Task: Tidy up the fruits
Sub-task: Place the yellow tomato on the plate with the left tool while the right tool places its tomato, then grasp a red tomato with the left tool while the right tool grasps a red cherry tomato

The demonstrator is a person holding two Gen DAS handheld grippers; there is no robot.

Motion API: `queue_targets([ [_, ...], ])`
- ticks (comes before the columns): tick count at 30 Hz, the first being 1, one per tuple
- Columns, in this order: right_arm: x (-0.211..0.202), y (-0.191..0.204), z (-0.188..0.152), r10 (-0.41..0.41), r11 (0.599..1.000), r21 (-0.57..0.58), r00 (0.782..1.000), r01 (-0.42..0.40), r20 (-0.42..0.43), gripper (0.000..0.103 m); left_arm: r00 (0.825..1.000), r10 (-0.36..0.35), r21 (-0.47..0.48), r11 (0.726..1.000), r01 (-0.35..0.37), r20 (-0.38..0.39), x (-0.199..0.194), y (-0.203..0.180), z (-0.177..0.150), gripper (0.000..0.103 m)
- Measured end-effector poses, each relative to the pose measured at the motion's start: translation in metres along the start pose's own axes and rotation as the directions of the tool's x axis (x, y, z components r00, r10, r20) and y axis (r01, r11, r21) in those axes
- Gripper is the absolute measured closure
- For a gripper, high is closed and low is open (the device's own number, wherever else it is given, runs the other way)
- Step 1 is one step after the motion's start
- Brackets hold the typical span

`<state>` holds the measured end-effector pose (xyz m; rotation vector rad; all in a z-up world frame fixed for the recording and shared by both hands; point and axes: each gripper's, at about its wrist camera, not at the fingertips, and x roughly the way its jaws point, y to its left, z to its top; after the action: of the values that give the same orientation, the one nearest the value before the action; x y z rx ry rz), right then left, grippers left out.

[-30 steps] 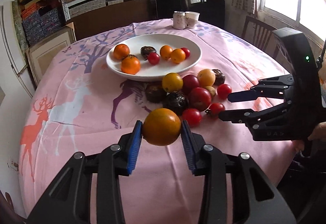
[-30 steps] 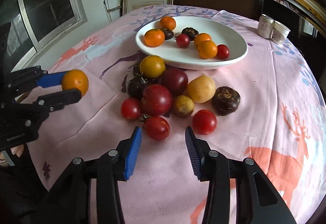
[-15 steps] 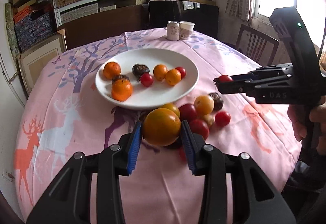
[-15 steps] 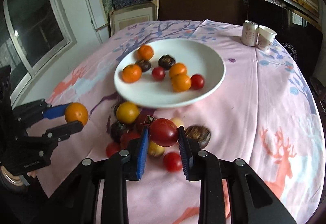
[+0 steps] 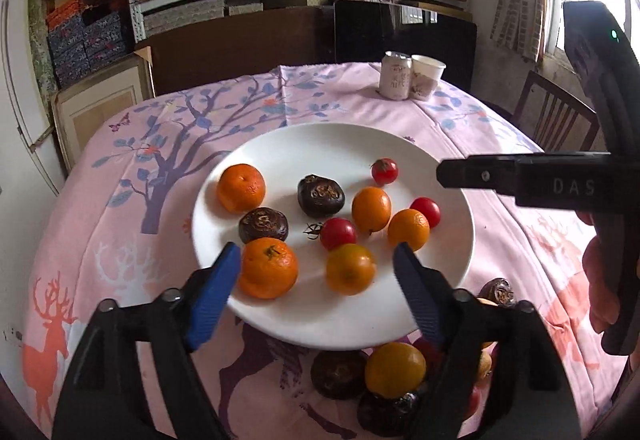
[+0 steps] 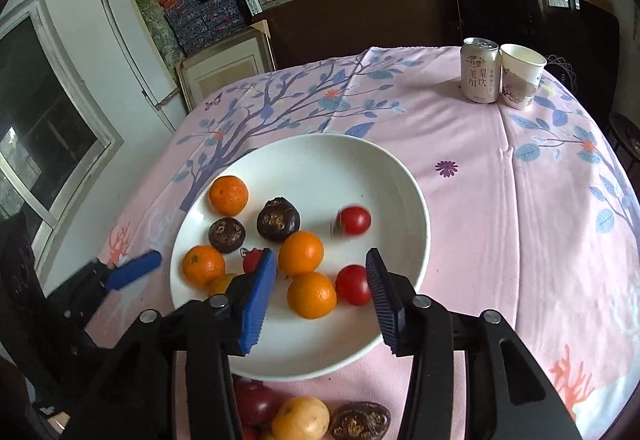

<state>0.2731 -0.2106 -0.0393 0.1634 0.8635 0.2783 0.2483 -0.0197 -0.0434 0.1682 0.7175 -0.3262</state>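
Over the near rim of the white plate [image 5: 448, 304] both grippers are held, so here's how it's laid out, left to right. The plate is set around the middle of the pink tablecloth [image 5: 100, 224], a bit toward its near edge.

The left gripper [image 5: 316, 280] is seen with its blue pads spread wide and opening further; nothing is pinched. An orange-yellow tomato [image 5: 350, 268] is lying loose on the plate between the pads, clear of both, and a mandarin [image 5: 268, 267] is sitting just beside the left pad.

Further back on the plate a second mandarin [image 5: 241, 187], two dark wrinkled fruits [image 5: 321, 195] and a few small red tomatoes [image 5: 338, 233] are scattered.

The right gripper [image 6: 320, 292] is parted to a middling width and opening too. No fruit is gripped: an orange fruit [image 6: 311, 295] and a red cherry tomato [image 6: 353, 284] are framed between its pads but are resting on the plate. Another red tomato [image 6: 353, 220], looking blurred, is found toward the plate's far right side.

Off the plate, at the cloth's near edge, a leftover pile [image 6: 301, 418] of yellow, red and dark fruit is bunched together. At the far right edge a drink can [image 6: 479, 69] and a paper cup [image 6: 520, 75] are parked side by side, touching.
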Motion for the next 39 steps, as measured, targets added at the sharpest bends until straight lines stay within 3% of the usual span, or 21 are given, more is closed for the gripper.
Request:
queue_targets([
  [7, -0.037, -0.005, -0.062, -0.017, 0.999, -0.029, 1.0, 0.017, -0.002, 0.056, 0.999, 0.04, 0.04, 0.998, -0.039, -0.014, -0.035, -0.009, -0.039, 0.018],
  [12, -0.056, -0.025, -0.099, -0.015, 0.999, 0.035, 1.0, 0.015, -0.003, 0.056, 1.0, 0.001, 0.128, 0.992, 0.0, -0.01, -0.064, -0.037, -0.087, 0.019],
  [16, -0.064, -0.033, -0.112, -0.021, 0.998, 0.054, 1.0, 0.021, -0.001, 0.056, 0.998, -0.02, 0.212, 0.977, 0.03, -0.052, -0.068, -0.065, -0.111, 0.029],
  [22, -0.066, -0.031, -0.118, -0.014, 0.998, 0.061, 1.0, 0.014, 0.0, 0.056, 0.986, -0.032, 0.208, 0.976, 0.067, -0.164, -0.035, -0.076, -0.116, 0.059],
  [24, -0.065, -0.031, -0.12, -0.02, 0.998, 0.054, 1.0, 0.02, -0.009, 0.056, 0.985, -0.022, 0.214, 0.975, 0.059, -0.169, -0.032, -0.077, -0.117, 0.059],
  [26, -0.059, -0.028, -0.123, -0.022, 0.999, 0.038, 0.999, 0.023, -0.041, 0.056, 0.983, -0.053, 0.198, 0.976, 0.088, -0.177, -0.035, -0.075, -0.117, 0.075],
  [29, -0.045, -0.01, -0.133, -0.031, 0.998, -0.06, 0.993, 0.024, -0.112, 0.056, 0.987, -0.058, 0.189, 0.978, 0.086, -0.149, -0.051, -0.067, -0.116, 0.075],
  [33, -0.032, 0.028, -0.143, -0.082, 0.971, -0.232, 0.988, 0.051, -0.127, 0.056, 0.991, -0.073, 0.134, 0.987, 0.088, -0.115, -0.074, -0.048, -0.113, 0.074],
  [39, -0.012, 0.036, -0.133, -0.127, 0.964, -0.252, 0.982, 0.088, -0.141, 0.061, 0.994, -0.054, 0.12, 0.991, 0.064, -0.091, -0.09, -0.036, -0.113, 0.074],
])
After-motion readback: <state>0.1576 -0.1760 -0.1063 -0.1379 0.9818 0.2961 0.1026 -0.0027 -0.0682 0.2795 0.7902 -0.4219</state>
